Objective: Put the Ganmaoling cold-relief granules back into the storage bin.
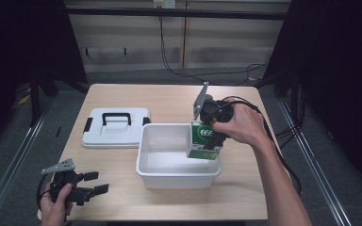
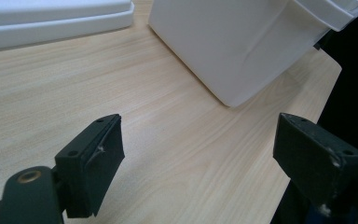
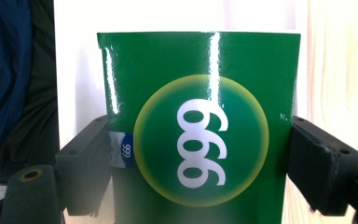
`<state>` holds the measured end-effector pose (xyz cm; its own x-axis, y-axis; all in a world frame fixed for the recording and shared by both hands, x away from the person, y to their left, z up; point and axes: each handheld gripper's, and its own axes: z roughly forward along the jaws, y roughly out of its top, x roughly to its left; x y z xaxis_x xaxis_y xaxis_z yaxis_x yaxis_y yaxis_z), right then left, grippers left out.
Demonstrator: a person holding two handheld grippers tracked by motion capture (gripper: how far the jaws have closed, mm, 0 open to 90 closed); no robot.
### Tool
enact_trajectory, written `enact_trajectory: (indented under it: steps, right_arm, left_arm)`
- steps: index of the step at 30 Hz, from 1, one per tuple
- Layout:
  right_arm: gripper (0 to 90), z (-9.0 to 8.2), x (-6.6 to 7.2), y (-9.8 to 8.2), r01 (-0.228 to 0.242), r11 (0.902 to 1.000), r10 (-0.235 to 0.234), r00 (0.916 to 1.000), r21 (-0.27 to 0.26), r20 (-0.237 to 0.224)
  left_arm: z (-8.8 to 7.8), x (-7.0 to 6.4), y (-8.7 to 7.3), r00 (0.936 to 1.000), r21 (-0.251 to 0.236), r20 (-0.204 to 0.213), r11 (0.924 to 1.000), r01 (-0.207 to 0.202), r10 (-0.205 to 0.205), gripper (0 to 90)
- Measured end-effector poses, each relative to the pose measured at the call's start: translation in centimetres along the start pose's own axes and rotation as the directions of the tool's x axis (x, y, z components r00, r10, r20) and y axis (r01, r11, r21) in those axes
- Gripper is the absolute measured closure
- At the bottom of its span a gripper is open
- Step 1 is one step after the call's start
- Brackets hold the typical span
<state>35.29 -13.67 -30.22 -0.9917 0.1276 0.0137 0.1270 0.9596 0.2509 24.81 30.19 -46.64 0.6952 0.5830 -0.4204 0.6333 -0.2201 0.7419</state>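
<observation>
1. Two grippers are at work, and only one is loaded: the right gripper (image 1: 212, 129) is clenched on a green carton (image 1: 203, 140) printed with a yellow-ringed disc and white numerals. In the right gripper view its jaws press on the carton's (image 3: 200, 126) two side faces.
2. The carton stands upright inside the white plastic bin (image 1: 169, 176), against the bin's right wall, toward the right edge of the desk (image 1: 245, 197). The step in hand looks like placing the carton in the bin.
3. The left gripper (image 1: 89, 183) rests at the desk's near left corner with its jaws spread apart, holding nothing; the left gripper view shows bare wood between them and the bin's (image 2: 242, 51) wall ahead.
4. The next move likely calls for seating the carton flat on the bin floor, then parting the jaws and lifting straight up so it does not tip.
5. The white lid (image 1: 115, 127) with a black handle lies flat just left of the bin, probably meant to go on later.
6. Whether the carton's base touches the bin floor is hard to tell; the person's hand (image 1: 242, 125) covers most of the right gripper, and the carton's lower part is cut off in the right gripper view.
</observation>
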Motion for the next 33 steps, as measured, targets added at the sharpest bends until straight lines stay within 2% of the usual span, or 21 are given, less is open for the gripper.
enact_trajectory:
  steps: [1, 3, 5, 6, 14, 20, 33]
  right_arm:
    - [16.1, 0.2, -0.1, 0.1, 0.013, 0.9999, -0.013, 0.9999, -0.004, 0.001]
    - [16.1, 0.6, -0.1, 0.2, 0.002, 0.9997, -0.002, 1.0000, 0.023, 0.004]
    - [16.0, 0.8, -0.2, 0.2, 0.016, 0.9996, -0.016, 0.9999, 0.023, 0.004]
    - [16.0, 1.0, -0.2, 0.3, 0.008, 0.9991, -0.008, 1.0000, 0.040, 0.003]
    - [15.9, 3.8, -0.3, 1.4, 0.038, 0.9906, -0.038, 0.9993, 0.132, 0.001]
    - [15.9, 5.6, -0.4, 1.2, 0.050, 0.9882, -0.047, 0.9987, 0.145, -0.018]
    - [15.9, 7.4, -0.7, 1.2, 0.055, 0.9826, -0.050, 0.9982, 0.177, -0.032]
  left_arm:
    - [0.0, 0.0, 0.0, 1.0000, 0.000, 0.001, 1.0000, 0.000, 0.000, 16.1]
    - [0.0, 0.0, 0.0, 1.0000, -0.001, 0.002, 1.0000, 0.001, -0.001, 16.1]
    - [0.0, 0.0, 0.0, 1.0000, 0.000, 0.002, 1.0000, 0.000, 0.000, 16.1]
    - [0.0, 0.0, 0.0, 1.0000, -0.001, 0.001, 1.0000, -0.001, 0.001, 16.1]
    - [0.0, 0.0, 0.0, 1.0000, -0.002, 0.002, 1.0000, -0.001, 0.001, 16.1]
    - [0.0, 0.0, 0.0, 1.0000, 0.002, 0.004, 1.0000, -0.004, 0.004, 16.1]
    - [0.0, 0.0, 0.0, 1.0000, 0.002, 0.004, 1.0000, -0.004, 0.004, 16.1]
